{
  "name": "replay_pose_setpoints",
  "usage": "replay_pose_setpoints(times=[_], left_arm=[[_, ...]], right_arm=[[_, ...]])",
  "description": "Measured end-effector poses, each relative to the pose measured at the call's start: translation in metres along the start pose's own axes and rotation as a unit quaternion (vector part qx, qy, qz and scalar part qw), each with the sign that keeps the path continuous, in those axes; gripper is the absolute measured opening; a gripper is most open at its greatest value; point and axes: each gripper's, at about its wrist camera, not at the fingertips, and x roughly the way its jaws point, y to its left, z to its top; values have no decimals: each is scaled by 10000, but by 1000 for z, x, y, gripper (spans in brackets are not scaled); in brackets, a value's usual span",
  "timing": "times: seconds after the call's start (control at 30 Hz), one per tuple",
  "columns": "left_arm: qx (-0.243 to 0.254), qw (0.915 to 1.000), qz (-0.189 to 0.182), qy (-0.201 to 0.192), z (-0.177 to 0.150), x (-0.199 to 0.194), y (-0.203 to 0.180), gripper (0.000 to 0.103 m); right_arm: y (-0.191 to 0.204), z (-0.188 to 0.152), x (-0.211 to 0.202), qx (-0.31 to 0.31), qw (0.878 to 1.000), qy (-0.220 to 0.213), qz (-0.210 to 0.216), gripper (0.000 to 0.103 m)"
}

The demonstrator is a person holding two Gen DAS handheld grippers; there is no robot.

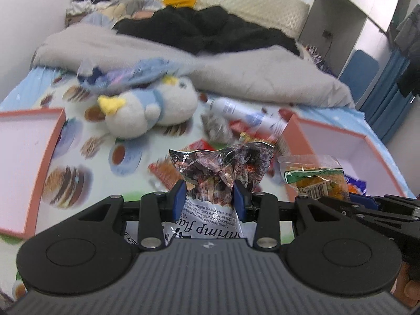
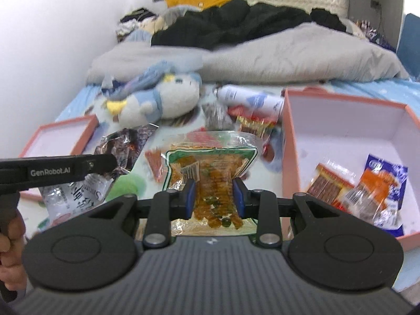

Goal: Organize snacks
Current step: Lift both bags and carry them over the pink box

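Two handheld grippers work over a bed covered with a blue cartoon-print sheet (image 1: 86,141). The left gripper (image 1: 210,193) has its blue-padded jaws pinched narrow on a crinkled shrimp-flavour snack bag (image 1: 223,168), which sticks up between the fingers, its dark foil top above them and its white printed part below. The right gripper (image 2: 214,193) is likewise clamped on a clear packet of orange dried snacks (image 2: 210,168) with a green-edged label, held upright between its pads; the same packet shows at the right of the left view, just beside the shrimp bag. To the right lies an open pink box (image 2: 349,120) with a white inside, holding a red packet (image 2: 328,186) and a blue and orange packet (image 2: 380,183). A second pink box (image 1: 52,141) lies on the left. More loose snack packets (image 2: 252,123) lie on the sheet ahead, near a white spray can (image 2: 246,95) and a blue and white plush toy (image 1: 147,107). A grey blanket (image 1: 236,71) is heaped beyond.
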Motion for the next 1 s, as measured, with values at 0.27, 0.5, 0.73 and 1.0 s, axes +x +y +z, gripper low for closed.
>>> replay_pose_setpoints(times=[0.27,0.5,0.73,1.0], left_arm=[[260,9988,-284,-318,37,-18,-34,44],[580,9957,-591,-415,63,-17,-71,44],[815,9920,-855,-453,81,-12,-108,44],[1086,9873,-1121,-310,92,13,-156,44]], right_arm=[[-14,33,-33,64,9987,-477,-168,33],[-29,55,-52,92,9959,-832,-345,33],[-52,59,-64,184,9929,-1006,-611,33],[-96,63,-64,351,9895,-1069,-906,33]])
